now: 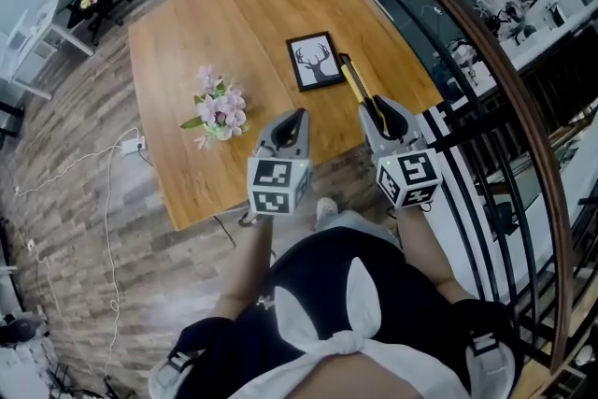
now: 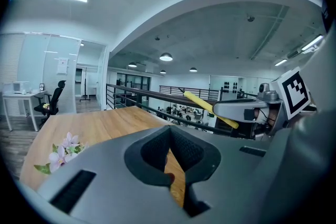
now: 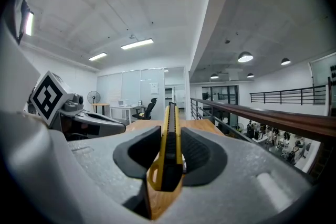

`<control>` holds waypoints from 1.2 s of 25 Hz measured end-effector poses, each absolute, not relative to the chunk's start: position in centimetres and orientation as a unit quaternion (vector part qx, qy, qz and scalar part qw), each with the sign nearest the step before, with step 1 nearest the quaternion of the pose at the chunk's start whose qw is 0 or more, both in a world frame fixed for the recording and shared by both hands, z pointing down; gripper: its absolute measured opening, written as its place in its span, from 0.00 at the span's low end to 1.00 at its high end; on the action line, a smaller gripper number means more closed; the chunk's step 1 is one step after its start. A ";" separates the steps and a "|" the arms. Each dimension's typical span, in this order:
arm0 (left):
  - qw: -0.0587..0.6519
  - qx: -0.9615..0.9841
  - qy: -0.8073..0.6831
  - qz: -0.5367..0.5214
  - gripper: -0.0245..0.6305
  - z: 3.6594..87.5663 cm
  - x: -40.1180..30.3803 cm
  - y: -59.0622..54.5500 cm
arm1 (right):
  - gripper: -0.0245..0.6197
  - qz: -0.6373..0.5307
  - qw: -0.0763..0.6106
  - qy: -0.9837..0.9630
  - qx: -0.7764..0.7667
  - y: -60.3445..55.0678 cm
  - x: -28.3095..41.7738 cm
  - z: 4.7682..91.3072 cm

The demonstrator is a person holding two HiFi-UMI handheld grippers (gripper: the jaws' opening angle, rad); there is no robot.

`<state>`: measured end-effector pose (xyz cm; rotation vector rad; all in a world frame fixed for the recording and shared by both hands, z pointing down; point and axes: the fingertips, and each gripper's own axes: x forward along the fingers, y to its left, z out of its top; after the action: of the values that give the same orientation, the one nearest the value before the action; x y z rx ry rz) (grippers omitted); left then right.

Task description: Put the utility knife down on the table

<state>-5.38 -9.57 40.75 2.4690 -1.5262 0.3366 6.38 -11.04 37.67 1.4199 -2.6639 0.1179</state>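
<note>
While my right gripper (image 1: 380,111) clamps the yellow utility knife (image 1: 356,85) on edge between its fingers, jutting past the fingertips above the table (image 1: 196,23), my left gripper (image 1: 296,121) has its fingers pressed together, empty.

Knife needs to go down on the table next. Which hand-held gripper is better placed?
Right. The right hand-held gripper is clamped on the utility knife, which already reaches over the table's near edge. The left hand-held gripper holds nothing.
</note>
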 end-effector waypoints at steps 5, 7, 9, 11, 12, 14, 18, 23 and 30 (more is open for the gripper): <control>0.109 0.836 -0.526 0.111 0.06 40.4 -4.9 -11.1 | 0.21 0.040 0.060 -0.882 0.467 -12.6 7.0 37.8; 0.111 0.833 -0.529 0.115 0.06 40.8 -5.0 -11.4 | 0.21 0.042 0.060 -0.881 0.467 -13.1 7.2 37.9; 0.116 0.832 -0.530 0.117 0.06 41.2 -5.0 -11.8 | 0.21 0.043 0.061 -0.881 0.467 -13.5 7.2 38.2; 0.120 0.834 -0.526 0.116 0.06 41.6 -4.9 -12.1 | 0.21 0.045 0.063 -0.881 0.467 -13.9 7.2 38.5; 0.122 0.835 -0.525 0.116 0.06 41.8 -4.9 -12.2 | 0.21 0.046 0.063 -0.881 0.467 -14.0 7.2 38.6; 0.124 0.834 -0.525 0.118 0.06 42.1 -4.9 -12.5 | 0.21 0.047 0.065 -0.881 0.467 -14.3 7.2 38.9; 0.127 0.835 -0.522 0.122 0.06 42.2 -4.8 -12.9 | 0.21 0.050 0.067 -0.879 0.470 -14.9 7.4 39.1; 0.134 0.829 -0.528 0.122 0.06 42.8 -5.3 -13.8 | 0.21 0.055 0.075 -0.879 0.468 -15.6 7.3 39.9; 0.146 0.830 -0.523 0.127 0.06 44.5 -4.9 -14.1 | 0.21 0.071 0.090 -0.877 0.467 -16.0 7.5 41.9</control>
<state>-4.94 -14.08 44.46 2.3905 -1.5046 0.3657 7.51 -16.01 41.86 1.3897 -2.6067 0.2116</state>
